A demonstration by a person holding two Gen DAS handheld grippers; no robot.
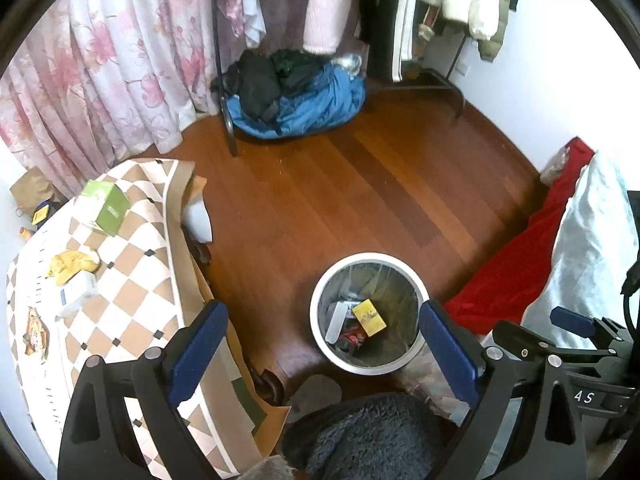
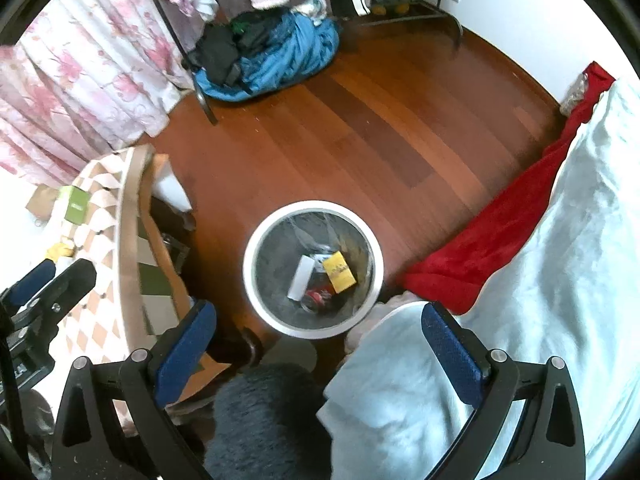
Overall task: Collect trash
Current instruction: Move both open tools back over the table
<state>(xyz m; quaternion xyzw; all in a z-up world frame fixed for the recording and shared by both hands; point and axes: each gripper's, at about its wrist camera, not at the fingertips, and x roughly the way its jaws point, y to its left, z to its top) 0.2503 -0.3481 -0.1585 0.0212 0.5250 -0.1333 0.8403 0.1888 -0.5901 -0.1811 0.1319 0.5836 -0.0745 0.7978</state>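
Observation:
A round white trash bin with a clear liner stands on the wooden floor. Inside it lie a yellow box, a white box and a red wrapper. My left gripper hangs open above the bin, with nothing between its blue pads. My right gripper is also wide open and empty, above the bin's near rim. On the checkered table at the left lie a green box, a yellow crumpled wrapper, a white packet and a snack wrapper.
The checkered tablecloth hangs over the table at left. A bed with a pale quilt and a red blanket is at right. A blue and black clothes heap lies under a garment rack. A grey fuzzy slipper is below.

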